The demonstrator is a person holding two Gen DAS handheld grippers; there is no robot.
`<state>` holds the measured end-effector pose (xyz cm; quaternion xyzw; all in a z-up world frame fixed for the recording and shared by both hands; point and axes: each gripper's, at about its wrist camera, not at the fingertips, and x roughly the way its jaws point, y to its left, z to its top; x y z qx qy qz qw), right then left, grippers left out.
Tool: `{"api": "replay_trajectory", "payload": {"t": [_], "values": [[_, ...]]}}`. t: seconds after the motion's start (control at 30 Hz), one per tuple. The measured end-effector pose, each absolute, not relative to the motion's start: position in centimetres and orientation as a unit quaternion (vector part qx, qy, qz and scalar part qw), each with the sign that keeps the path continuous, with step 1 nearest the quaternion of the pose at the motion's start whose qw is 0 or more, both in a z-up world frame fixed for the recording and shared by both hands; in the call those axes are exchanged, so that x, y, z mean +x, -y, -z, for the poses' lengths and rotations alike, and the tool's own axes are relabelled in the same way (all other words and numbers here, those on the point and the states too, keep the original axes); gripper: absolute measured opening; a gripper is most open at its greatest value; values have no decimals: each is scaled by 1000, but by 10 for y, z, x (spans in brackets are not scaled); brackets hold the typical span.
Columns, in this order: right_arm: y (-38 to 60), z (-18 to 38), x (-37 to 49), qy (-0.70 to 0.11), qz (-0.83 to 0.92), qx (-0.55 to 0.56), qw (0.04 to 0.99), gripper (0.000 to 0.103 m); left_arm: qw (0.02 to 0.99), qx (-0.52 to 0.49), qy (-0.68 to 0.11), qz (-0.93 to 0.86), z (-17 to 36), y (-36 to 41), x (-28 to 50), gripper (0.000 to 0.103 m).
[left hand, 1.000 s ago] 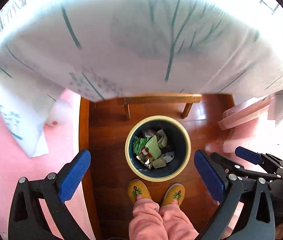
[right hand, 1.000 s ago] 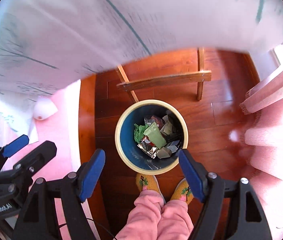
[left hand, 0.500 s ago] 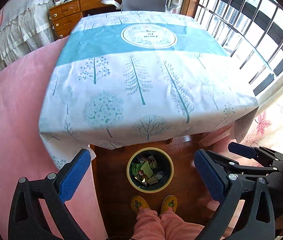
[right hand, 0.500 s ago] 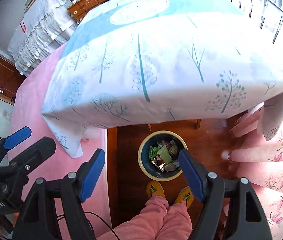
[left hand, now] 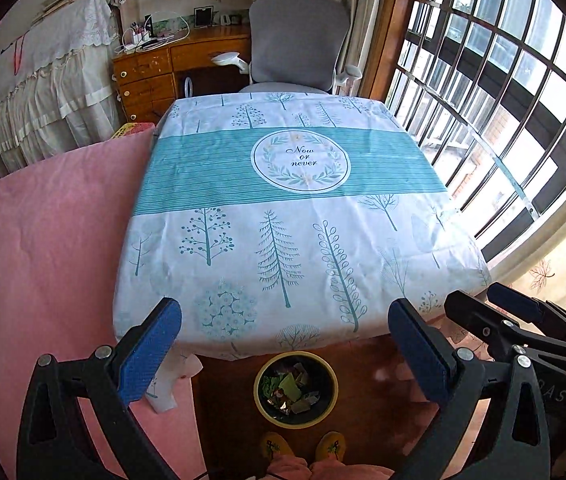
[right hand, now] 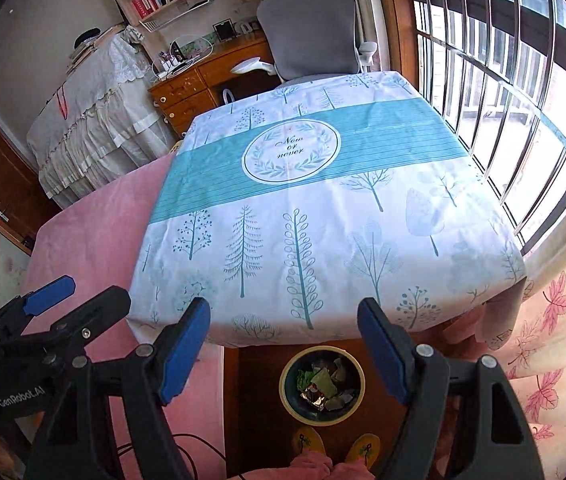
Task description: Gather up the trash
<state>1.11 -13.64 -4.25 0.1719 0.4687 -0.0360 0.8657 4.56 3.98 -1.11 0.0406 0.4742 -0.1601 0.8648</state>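
A round waste bin (left hand: 295,390) (right hand: 321,385) with a yellow rim stands on the wooden floor under the table's near edge. Crumpled green paper, foil and wrappers (left hand: 291,389) (right hand: 325,386) lie inside it. My left gripper (left hand: 283,354) is open and holds nothing, high above the bin. My right gripper (right hand: 285,354) is open too, with nothing between its blue pads. In the right wrist view the left gripper (right hand: 79,312) shows at the left. In the left wrist view the right gripper (left hand: 495,308) shows at the right.
A table under a white and teal tree-print cloth (left hand: 287,216) (right hand: 315,208) fills the middle. A pink bed (left hand: 39,248) lies to the left, a barred window (left hand: 503,92) to the right, a grey office chair (left hand: 297,40) and wooden desk (left hand: 151,72) behind. A person's yellow slippers (right hand: 335,446) stand by the bin.
Both grippers have risen from close over the bin to above the table's edge and tilted up. The tabletop and far room have come into view. The jaws stayed open.
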Motion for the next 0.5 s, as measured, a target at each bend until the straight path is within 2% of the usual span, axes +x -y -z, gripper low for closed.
{"api": "replay_trajectory", "payload": {"t": [0.5], "values": [[131, 28, 21, -460, 40, 133, 877, 77, 871, 42, -480, 93, 12, -38, 47, 102]]}}
